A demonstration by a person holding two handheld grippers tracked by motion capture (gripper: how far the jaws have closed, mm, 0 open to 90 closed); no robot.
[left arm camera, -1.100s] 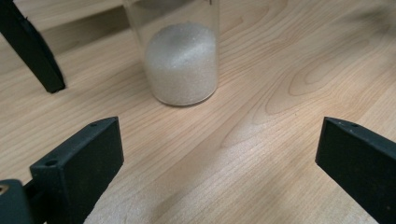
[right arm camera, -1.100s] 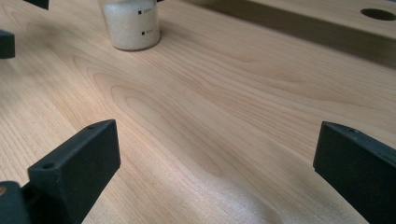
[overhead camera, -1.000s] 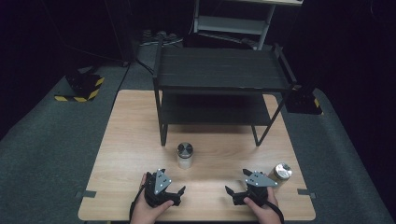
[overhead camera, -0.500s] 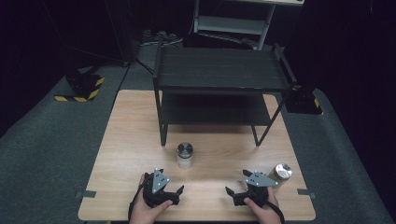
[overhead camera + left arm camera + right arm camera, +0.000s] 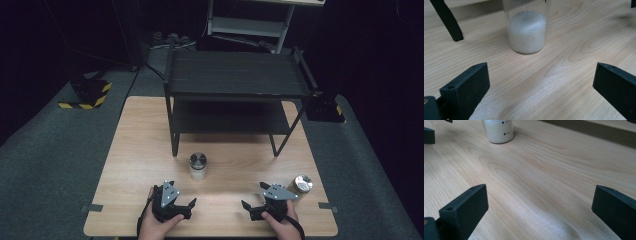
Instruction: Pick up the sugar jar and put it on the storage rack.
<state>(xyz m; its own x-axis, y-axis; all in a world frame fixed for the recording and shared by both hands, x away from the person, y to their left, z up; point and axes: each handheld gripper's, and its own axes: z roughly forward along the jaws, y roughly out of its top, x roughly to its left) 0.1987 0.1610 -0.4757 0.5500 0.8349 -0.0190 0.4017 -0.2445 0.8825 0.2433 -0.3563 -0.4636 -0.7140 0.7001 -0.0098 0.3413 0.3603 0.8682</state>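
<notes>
Table [image 5: 150, 150] evenly lit from above, surroundings dark; gripper views sharp mid-distance, near wood grain blurred.

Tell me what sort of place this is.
Probably a lab or recording studio: a wooden table on grey carpet, black surroundings, hazard-striped blocks, and a black shelf rack with two jars set out.
</notes>
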